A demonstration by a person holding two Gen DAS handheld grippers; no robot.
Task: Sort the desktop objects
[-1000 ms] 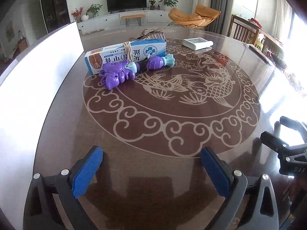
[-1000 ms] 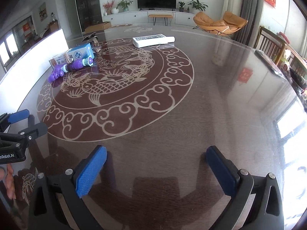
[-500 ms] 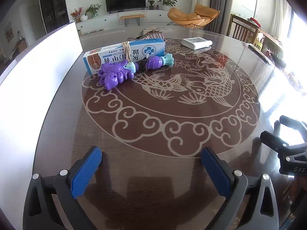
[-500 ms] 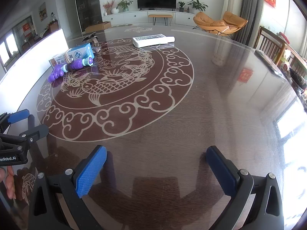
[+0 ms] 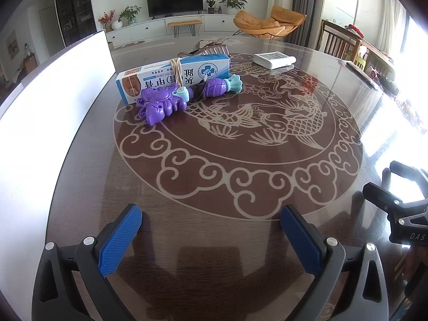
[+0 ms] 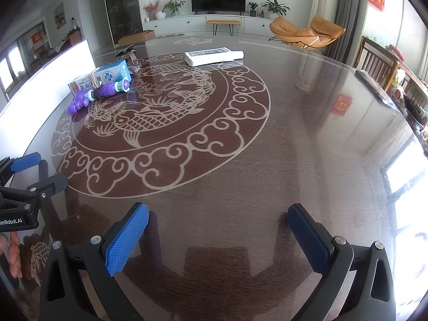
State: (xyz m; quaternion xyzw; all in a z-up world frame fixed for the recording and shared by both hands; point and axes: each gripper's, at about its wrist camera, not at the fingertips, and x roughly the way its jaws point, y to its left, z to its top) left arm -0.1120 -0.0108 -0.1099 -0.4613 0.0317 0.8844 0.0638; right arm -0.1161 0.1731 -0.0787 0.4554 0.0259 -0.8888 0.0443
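Note:
A blue and white carton (image 5: 174, 76) with a rubber band around it lies on the round table, also in the right wrist view (image 6: 107, 76). A purple lobster toy (image 5: 176, 97) lies against its front side, also in the right wrist view (image 6: 99, 93). A white remote-like box (image 5: 274, 60) lies farther back, also in the right wrist view (image 6: 214, 56). A dark hair clip (image 6: 131, 58) sits behind the carton. My left gripper (image 5: 211, 219) is open and empty, well short of the toy. My right gripper (image 6: 218, 219) is open and empty over bare table.
A white board (image 5: 53, 101) runs along the table's left edge. The table (image 6: 294, 133) is dark glossy wood with a carved fish medallion. Wooden chairs (image 5: 339, 41) stand at the far right. Each gripper shows at the edge of the other's view.
The left gripper has edged slightly forward toward the carton and toy. The right gripper has stayed still. Both stay open.

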